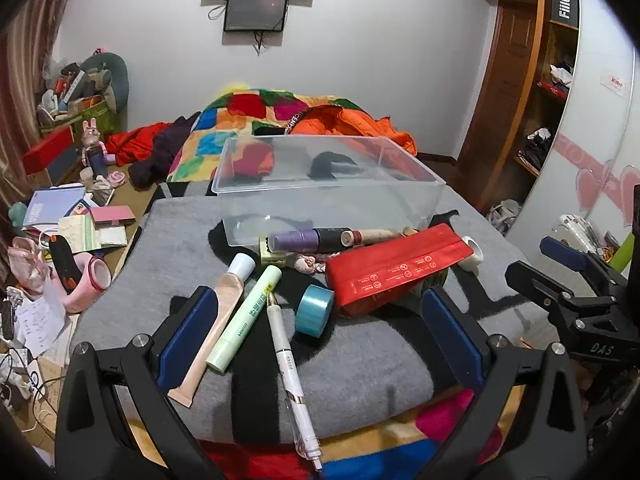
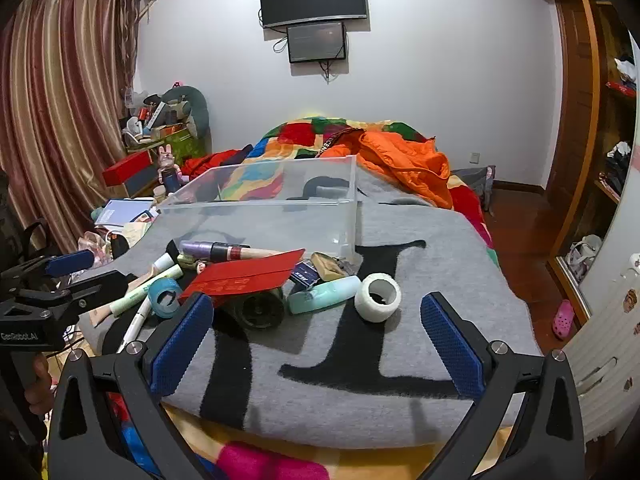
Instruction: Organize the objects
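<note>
Here the pen (image 1: 286, 364) lies lengthwise between the open left claw (image 1: 320, 336); right claw (image 2: 318, 340) open, empty, farther off.

Red pouch (image 1: 394, 270), grey-black blanket (image 2: 420, 332)

The left gripper (image 1: 320, 336) tilts downward with its jaws spread wide, the blue-padded fingers (image 1: 186, 332) standing far apart and pressing on nothing. The right gripper (image 2: 316, 340) is pitched down in much the same way, its jaws equally wide and its blue pads (image 2: 182, 344) closing on nothing; in the left wrist view it shows at the right edge, level with the left gripper and close beside it. At the lower left edge of the right wrist view, a hand (image 2: 38, 380) grips the black handle below the left gripper.
</note>
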Tool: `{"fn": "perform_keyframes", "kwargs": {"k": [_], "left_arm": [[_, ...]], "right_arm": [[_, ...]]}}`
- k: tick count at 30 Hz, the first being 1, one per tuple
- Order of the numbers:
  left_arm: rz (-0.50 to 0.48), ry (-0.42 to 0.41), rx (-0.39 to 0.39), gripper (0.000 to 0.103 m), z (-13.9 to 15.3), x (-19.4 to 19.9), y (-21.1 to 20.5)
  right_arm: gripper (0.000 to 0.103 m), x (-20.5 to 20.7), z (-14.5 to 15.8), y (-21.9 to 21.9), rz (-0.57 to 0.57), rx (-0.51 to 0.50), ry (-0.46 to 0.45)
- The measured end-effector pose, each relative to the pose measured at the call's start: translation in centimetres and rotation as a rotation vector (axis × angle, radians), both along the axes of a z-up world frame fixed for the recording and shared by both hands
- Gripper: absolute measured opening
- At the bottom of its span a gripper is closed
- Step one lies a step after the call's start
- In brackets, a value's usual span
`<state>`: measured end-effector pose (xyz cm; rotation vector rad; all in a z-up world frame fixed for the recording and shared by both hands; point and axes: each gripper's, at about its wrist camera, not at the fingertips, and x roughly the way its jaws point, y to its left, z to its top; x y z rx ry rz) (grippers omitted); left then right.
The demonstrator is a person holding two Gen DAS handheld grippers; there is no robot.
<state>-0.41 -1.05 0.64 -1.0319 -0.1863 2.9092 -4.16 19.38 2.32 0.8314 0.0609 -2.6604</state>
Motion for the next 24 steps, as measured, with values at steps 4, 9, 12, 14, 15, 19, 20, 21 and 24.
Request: {"fn": "perform_keyframes", "kwargs": {"k": [4,9,12,14,15,19,20,21,24], "left_arm": [[0.018,-0.004,-0.047,0.103,-0.2,-0.1,0.1],[0.042,-0.021,-0.084,0.103,-0.6,-0.4,0.4],[0.044,-0.012,-0.086,0.103,-0.6,-0.3,0.3],[0.041,-0.001,-0.084,0.103,-0.5,-0.1,0.4],[0.036,0.012,-0.089,0.103,-0.3,0.1,0.4],[0.036,0.021,-0.119,0.103,0.0,0.2,0.9],[0.034,0.021,-0.119,0.103,0.0,0.2,0.9],[0.032,0.019,-0.116,0.103,0.0,0.2,1.0],[0.027,0.019,-0.100,0.103,0.0,0.2,1.0]], "right_arm": [[0.103,0.1,0.0,-0.4,0.011,-0.001,-0.003],[0.103,0.3,0.1,-0.9,0.022,0.005,-0.001],[0.103,0.2,0.1,-1.0,0.025,0.006,-0.003],[0.103,0.2,0.1,-1.0,0.022,0.004,-0.004],[0.103,0.2,0.1,-1.0,0.023,0.001,-0.006],[0.103,0.2,0.2,-1.0,0.024,-0.008,-0.010],[0.103,0.2,0.2,-1.0,0.024,-0.008,-0.009],[0.103,0.2,0.3,-1.0,0.025,-0.007,-0.008],[0.103,0.3,0.3,-1.2,0.024,0.001,-0.007]]}}
